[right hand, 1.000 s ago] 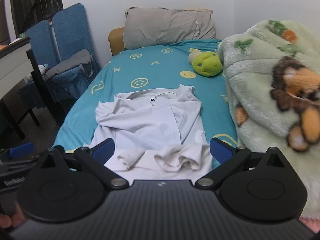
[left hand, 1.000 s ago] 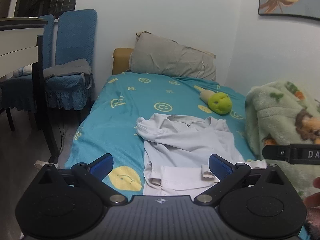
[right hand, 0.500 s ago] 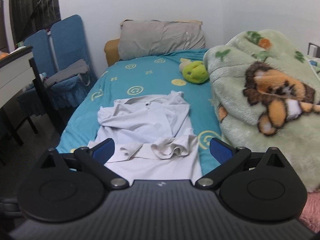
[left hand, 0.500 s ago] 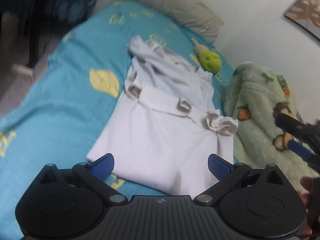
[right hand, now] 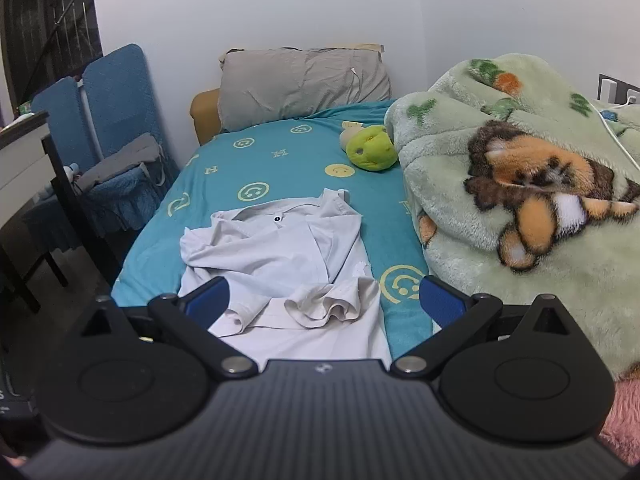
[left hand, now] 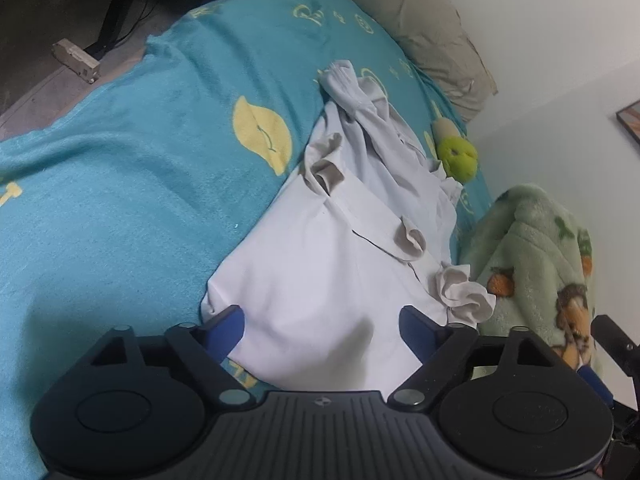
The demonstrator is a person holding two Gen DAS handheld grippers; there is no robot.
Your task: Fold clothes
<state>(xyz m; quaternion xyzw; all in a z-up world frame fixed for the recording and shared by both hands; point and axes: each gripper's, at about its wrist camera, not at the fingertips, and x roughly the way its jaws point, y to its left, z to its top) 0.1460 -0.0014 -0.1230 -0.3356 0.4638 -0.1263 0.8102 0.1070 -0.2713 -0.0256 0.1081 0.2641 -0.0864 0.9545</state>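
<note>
Handling: soft, light white polo shirt (left hand: 320, 280), limp on bed (left hand: 120, 200)
Hold: hem corners
Left gripper (left hand: 322, 322): fingers spread, closing, nothing pinched
Right gripper (right hand: 324, 298): fingers released

Left wrist cam: sits low over the near end of the bed (left hand: 120, 184), pitched down, rolled so the bed runs diagonally; white shirt (left hand: 328, 264) fills the centre, close. Right wrist cam: higher and level, looks straight up the bed (right hand: 280, 160) to the pillow (right hand: 304, 80) at the head. Shared: shirt (right hand: 276, 256), green plush toy (right hand: 370, 148), green blanket (right hand: 500, 184) along the bed's right edge.
</note>
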